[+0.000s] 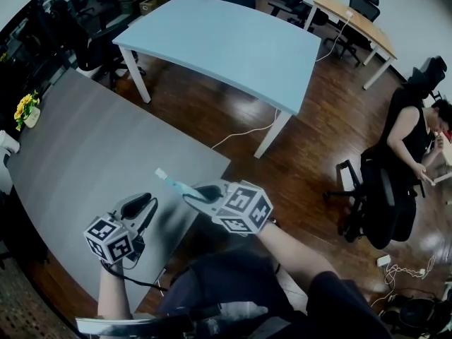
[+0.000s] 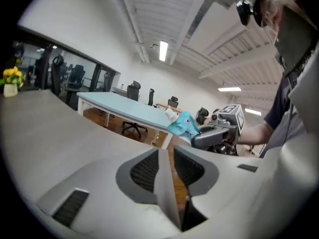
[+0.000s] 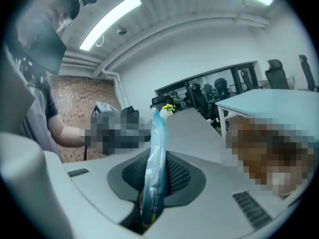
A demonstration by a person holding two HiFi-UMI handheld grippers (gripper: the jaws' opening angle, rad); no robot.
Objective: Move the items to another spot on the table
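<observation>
Office, wood floor point(image 1: 311, 154). Right gripper point(image 1: 195, 193) clamped on thin blue spouted pouch point(image 1: 174, 183), white cap pointing away, held above near edge of grey table point(image 1: 92, 161). Left gripper point(image 1: 138, 207) just beside, jaws nearly together, narrow gap, nothing between. Light-blue table point(image 1: 226, 44) beyond.

Open grey tabletop point(image 1: 92, 154) stretches ahead; yellow flowers point(image 1: 25, 106) stand at its far edge.

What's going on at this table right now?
A person is working two handheld grippers over the near end of the grey table. The right claw is clamped on a light-blue pouch, holding it in the air, clear of the tabletop. The left claw is empty, its jaws almost together with only a thin gap between them.
</observation>
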